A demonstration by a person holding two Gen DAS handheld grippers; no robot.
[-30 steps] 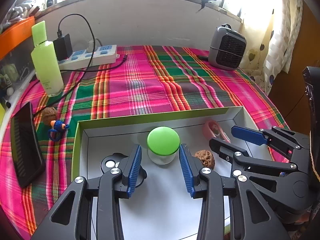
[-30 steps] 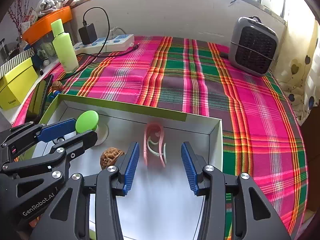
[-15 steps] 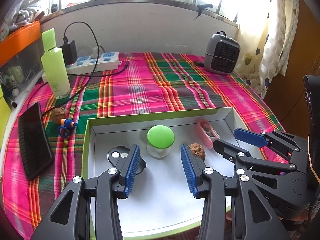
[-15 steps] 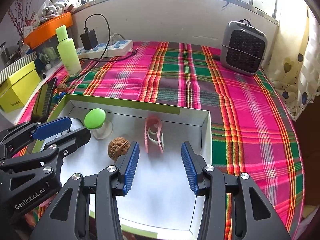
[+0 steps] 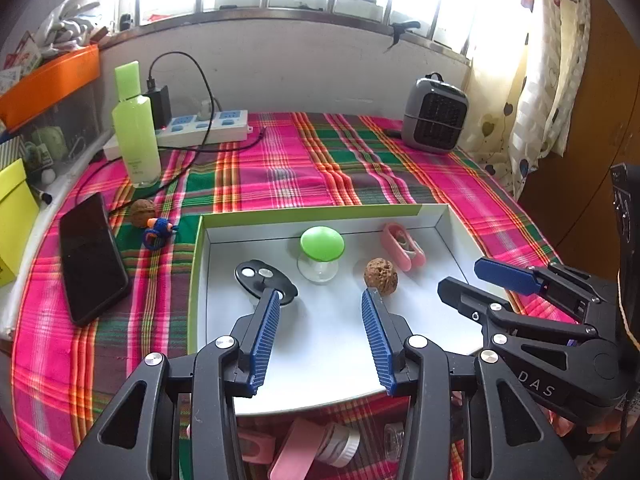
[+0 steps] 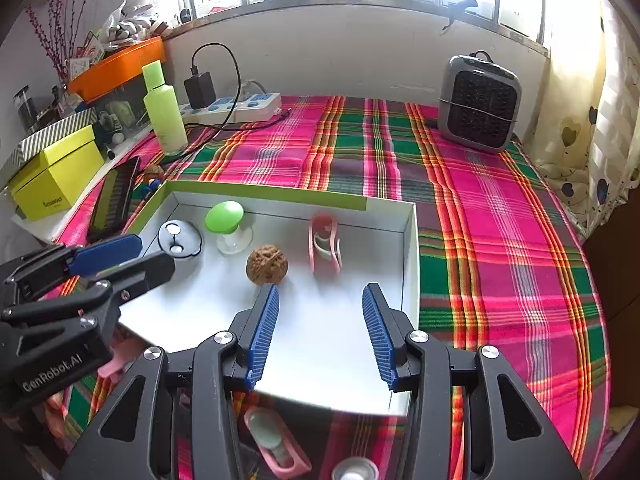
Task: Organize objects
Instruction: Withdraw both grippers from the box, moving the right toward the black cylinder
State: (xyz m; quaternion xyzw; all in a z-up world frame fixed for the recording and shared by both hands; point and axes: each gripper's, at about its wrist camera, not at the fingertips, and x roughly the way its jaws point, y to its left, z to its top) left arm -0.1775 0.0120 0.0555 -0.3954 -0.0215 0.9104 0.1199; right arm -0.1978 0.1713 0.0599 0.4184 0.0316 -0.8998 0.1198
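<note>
Grippers pulled back and up from tray (image 5: pixel 448 216) vs. a second ago, so more of the table shows in both views. L gripper (image 5: pixel 320 300) hangs over the tray's near half, jaws apart w/ nothing between; its jar (image 5: pixel 322 254), green-capped, now stands free near the far wall, well ahead of the tips. R gripper (image 6: pixel 320 296) likewise apart and empty; the pink clip (image 6: pixel 325 246), close between its tips a second ago, now lies ahead near the right wall. Also in tray: walnut (image 6: pixel 267 263) between jar and clip, black disc (image 5: pixel 265 278) at left. Outside it, by the phone (image 5: pixel 91 254): 2nd walnut (image 5: pixel 142 211) and a blue toy (image 5: pixel 158 232); more small pink items lie on the cloth at the near edge, partly hidden by the fingers. Reading: both placements look done, hands free for the next pick; loose items remain, so task prob. mid-way.
</note>
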